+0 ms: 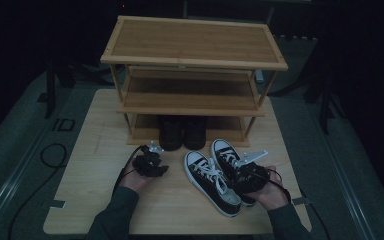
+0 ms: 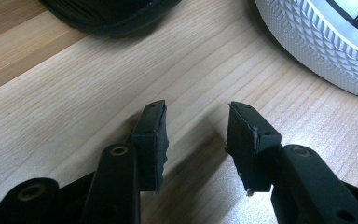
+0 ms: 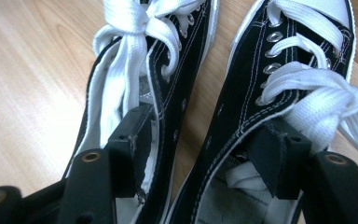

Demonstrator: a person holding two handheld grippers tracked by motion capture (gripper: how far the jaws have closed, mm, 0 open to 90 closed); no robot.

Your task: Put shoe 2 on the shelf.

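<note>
— Three shelves made up the wooden rack (image 1: 192, 70) at the far side of the table (image 1: 87, 150), didn't they?

— Yes, and a dark pair of shoes (image 1: 182, 132) sat on the lowest shelf, hard to make out in the shadow there.

— Where were the sneakers?

— The left sneaker (image 1: 211, 182) and the right sneaker (image 1: 228, 159), black with white laces, lay side by side on the table in front of the rack, toes toward it.

— And the right gripper (image 3: 205, 149)?

— Its fingers stood wide apart. In the right gripper view one pad (image 3: 133, 140) sat inside the left sneaker's opening and the other rested at the right sneaker's collar, with both inner sides of the shoes between them. Whether the pads pressed the fabric, I could not tell. The heels were cut off at the bottom of that view.

— The left gripper (image 1: 149, 164)?

— Fingers parted, holding nothing, low over bare wood. Its view showed the dark shoe's sole ahead and a white toe cap (image 2: 326, 42) to the upper right, both cut off by the frame.

— Any open room?

— Bare tabletop lay to the left of the left hand (image 1: 135, 179), out to the table's edge, and along the near edge between the sleeves.
</note>
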